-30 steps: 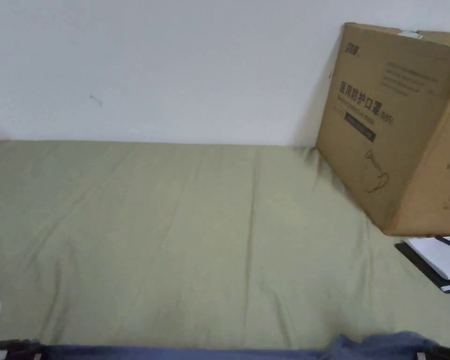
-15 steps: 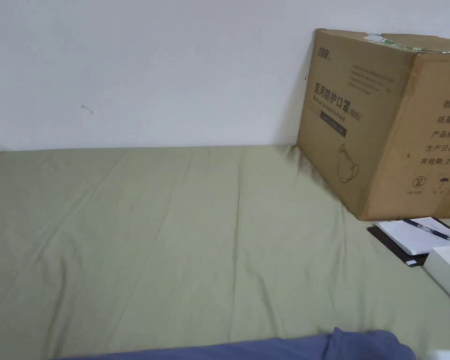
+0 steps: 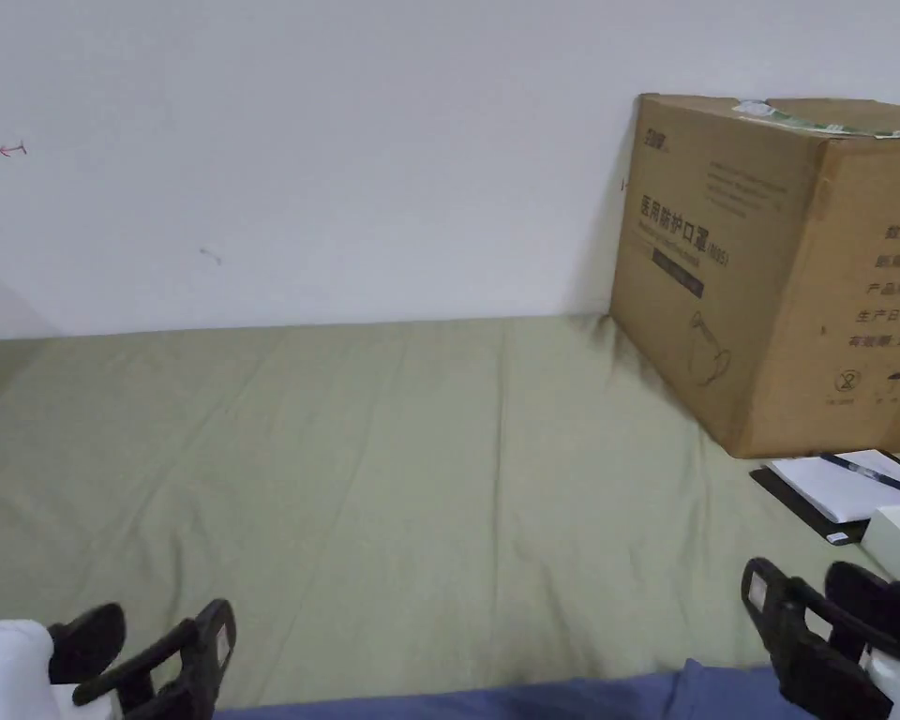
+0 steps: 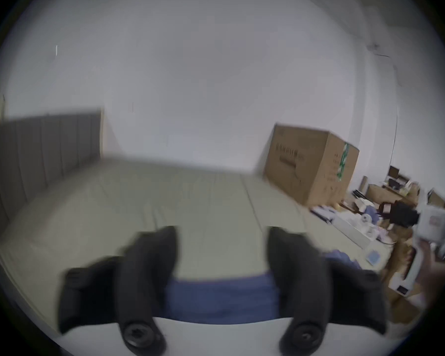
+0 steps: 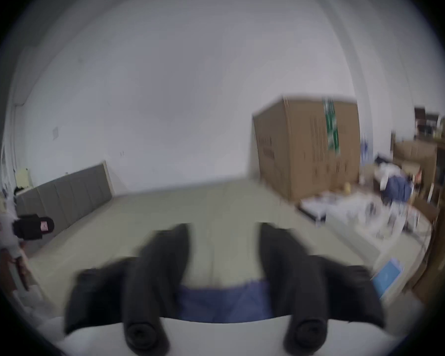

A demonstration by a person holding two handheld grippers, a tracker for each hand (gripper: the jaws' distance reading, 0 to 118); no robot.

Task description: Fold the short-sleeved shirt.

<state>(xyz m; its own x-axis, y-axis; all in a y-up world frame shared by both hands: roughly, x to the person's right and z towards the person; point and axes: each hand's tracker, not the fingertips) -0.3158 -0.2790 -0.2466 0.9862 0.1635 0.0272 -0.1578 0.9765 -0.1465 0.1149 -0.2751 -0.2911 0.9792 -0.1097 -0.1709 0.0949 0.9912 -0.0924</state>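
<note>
Right now both grippers hang above the near edge of the bed, jaws apart and clamped on nothing: the left gripper near the left corner, the right gripper toward the right. The shirt, blue, lies flat on the green sheet just below and nearer than both claws; in the left gripper view it shows between the spread jaws, and the same in the right gripper view. Its visible far edge runs left to right, so I judge its long axis lies across the bed, with 1 gripper over each end; a bunched bit, perhaps a sleeve, sits closest to the right gripper. Neither claw looks nearer than the other. To grab it, each would have to come down and back toward the person. Beyond the shirt the sheet is bare and open to the far wall, good room for spreading or folding. The box crowds the far right, with a notepad and pen just nearer, close to the right gripper's side.
</note>
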